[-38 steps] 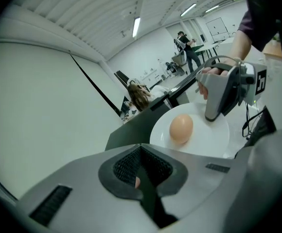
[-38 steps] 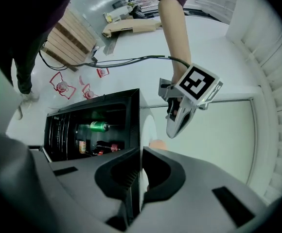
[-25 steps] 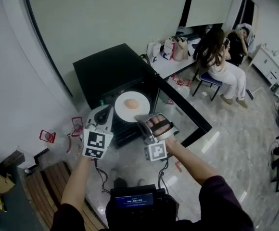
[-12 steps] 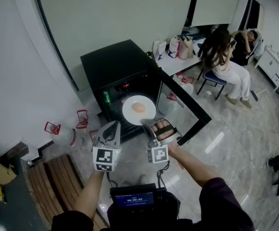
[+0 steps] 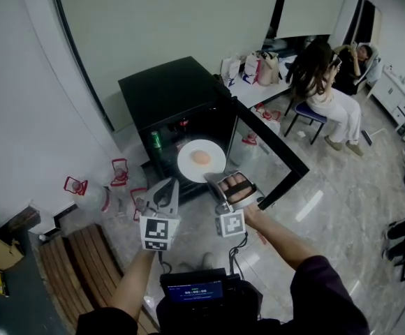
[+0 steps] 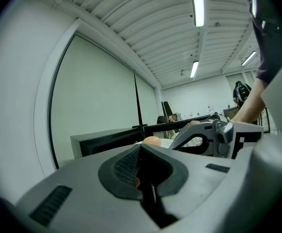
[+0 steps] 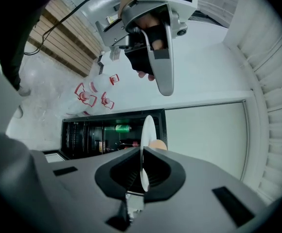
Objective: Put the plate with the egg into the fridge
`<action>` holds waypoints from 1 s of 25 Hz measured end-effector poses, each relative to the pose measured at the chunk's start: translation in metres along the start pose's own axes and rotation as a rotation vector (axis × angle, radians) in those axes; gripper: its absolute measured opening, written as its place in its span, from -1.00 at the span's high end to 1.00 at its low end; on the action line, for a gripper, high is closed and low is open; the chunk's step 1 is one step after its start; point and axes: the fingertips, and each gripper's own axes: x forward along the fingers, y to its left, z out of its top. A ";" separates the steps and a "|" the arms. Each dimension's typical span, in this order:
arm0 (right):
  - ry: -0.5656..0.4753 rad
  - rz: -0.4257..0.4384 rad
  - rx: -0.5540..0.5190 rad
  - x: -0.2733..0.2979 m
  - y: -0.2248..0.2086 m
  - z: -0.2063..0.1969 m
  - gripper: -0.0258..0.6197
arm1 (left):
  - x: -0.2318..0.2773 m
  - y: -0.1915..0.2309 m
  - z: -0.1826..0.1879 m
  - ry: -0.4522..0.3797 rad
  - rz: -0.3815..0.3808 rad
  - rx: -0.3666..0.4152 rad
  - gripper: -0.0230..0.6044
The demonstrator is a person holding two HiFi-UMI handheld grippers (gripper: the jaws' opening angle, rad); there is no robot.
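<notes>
Open fridge (image 5: 171,89) ahead; right gripper (image 5: 213,180) clamps plate (image 5: 188,168) rim

One plate (image 5: 188,167); one egg (image 5: 201,157); one fridge (image 5: 166,93)

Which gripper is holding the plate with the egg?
The right gripper: it pinches the white plate by its rim, egg on top. The left gripper beside it holds nothing.

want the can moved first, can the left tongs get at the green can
Probably yes: the fridge door is open, the green can sits left of the plate held by the right tongs, and the shut left tongs face it unobstructed.
</notes>
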 end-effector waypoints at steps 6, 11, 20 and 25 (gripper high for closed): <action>-0.015 0.038 -0.007 0.034 0.019 0.007 0.86 | 0.005 0.004 -0.036 0.026 0.018 -0.037 0.90; -0.039 0.080 -0.037 0.092 0.073 -0.001 0.86 | 0.033 0.006 -0.102 0.068 0.063 -0.072 0.90; -0.096 0.104 -0.151 0.217 0.166 -0.022 0.86 | 0.125 0.033 -0.240 0.126 0.141 -0.087 0.90; -0.121 0.221 -0.138 0.268 0.213 -0.033 0.86 | 0.157 0.034 -0.281 0.137 0.147 -0.081 0.90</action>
